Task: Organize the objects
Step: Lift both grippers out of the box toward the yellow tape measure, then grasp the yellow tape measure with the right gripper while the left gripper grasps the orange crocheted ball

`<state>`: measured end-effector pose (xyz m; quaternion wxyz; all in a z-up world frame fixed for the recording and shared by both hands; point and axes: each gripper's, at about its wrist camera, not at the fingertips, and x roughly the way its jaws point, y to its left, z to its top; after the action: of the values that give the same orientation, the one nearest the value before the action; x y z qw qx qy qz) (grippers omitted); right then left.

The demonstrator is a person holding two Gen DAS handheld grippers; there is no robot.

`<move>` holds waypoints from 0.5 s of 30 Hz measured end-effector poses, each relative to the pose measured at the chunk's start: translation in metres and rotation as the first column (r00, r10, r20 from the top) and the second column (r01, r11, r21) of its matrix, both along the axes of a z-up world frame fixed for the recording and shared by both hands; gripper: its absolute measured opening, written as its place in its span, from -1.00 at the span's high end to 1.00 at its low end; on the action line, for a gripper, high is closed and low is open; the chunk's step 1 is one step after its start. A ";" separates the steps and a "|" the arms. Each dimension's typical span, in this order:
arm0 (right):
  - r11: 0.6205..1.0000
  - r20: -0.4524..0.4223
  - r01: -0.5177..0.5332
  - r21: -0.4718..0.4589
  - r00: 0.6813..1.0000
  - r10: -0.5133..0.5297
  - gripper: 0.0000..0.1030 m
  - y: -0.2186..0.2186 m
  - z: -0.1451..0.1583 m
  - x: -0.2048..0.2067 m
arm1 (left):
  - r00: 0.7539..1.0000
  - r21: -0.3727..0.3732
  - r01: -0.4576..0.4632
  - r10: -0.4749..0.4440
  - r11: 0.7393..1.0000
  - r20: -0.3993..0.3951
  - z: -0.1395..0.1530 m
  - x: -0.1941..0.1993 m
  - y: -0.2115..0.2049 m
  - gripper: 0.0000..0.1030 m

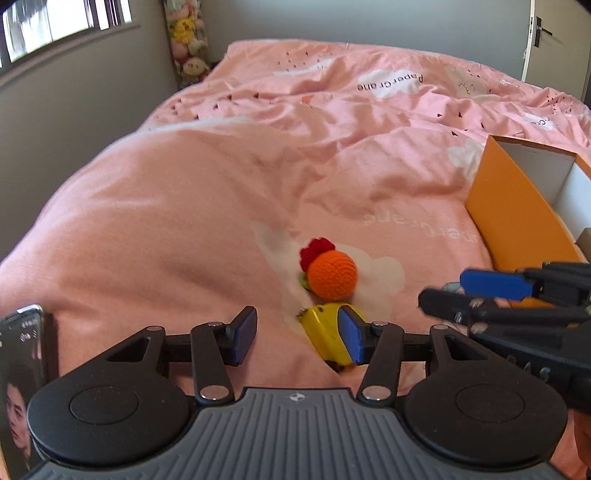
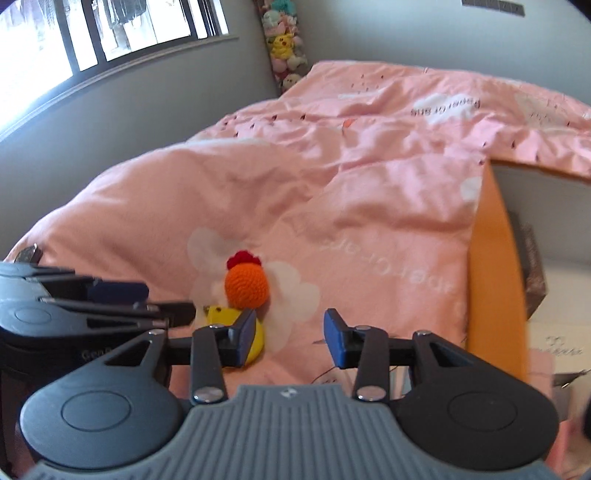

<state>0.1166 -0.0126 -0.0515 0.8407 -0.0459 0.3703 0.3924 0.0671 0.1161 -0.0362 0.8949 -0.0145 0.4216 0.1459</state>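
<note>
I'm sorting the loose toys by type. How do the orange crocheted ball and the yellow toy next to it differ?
The orange crocheted ball is round yarn with a red tuft; the yellow toy is smooth, glossy and longer. The ball lies farther up the pink duvet, the yellow toy nearer the camera. Both lie on the duvet, outside the orange box.

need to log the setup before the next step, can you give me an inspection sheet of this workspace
surface: pink duvet with white cloud prints, rumpled, covering a bed.
job's things: orange crochet ball with red tuft beside a yellow toy, both on the duvet; orange box, open top, white inside, at right.
clutter: phone at the left edge of the left wrist view; items inside the box, too blurred to name.
grippers: left tool open, its right pad in front of the yellow toy; right tool open, nothing between its pads.
cables: nothing seen.
surroundings: grey walls, window, hanging plush toys, door.
</note>
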 end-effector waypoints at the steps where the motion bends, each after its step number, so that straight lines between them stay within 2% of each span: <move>1: 1.000 -0.015 -0.006 -0.003 1.000 0.006 0.17 0.003 -0.004 0.000 | 1.000 0.011 0.000 0.000 1.000 0.004 -0.001 0.000 0.000 -0.17; 3: 1.000 -0.022 -0.024 -0.012 0.999 0.024 0.19 0.010 -0.010 -0.001 | 1.000 0.011 -0.012 0.011 1.000 0.024 -0.003 0.000 0.004 -0.08; 6: 0.998 -0.023 -0.056 -0.028 0.998 0.055 0.19 0.020 -0.016 -0.003 | 0.999 -0.023 -0.028 0.029 0.999 0.045 -0.003 0.001 0.013 -0.05; 10: 0.994 -0.031 -0.102 -0.042 0.994 0.100 0.19 0.031 -0.020 -0.006 | 1.000 0.035 0.006 -0.005 0.999 -0.003 -0.008 0.005 0.011 0.02; 13: 0.991 -0.034 -0.127 -0.050 0.992 0.125 0.18 0.040 -0.025 -0.006 | 1.000 0.018 0.011 -0.011 1.000 -0.005 -0.007 0.005 0.013 0.02; 15: 0.988 -0.034 -0.142 -0.057 0.990 0.140 0.09 0.047 -0.028 -0.004 | 1.000 0.004 0.012 -0.012 1.000 0.000 -0.005 0.006 0.017 0.02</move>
<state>0.1121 0.0344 -0.0796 0.8035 -0.0908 0.3900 0.4405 0.0735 0.1331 -0.0407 0.8957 -0.0100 0.4215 0.1416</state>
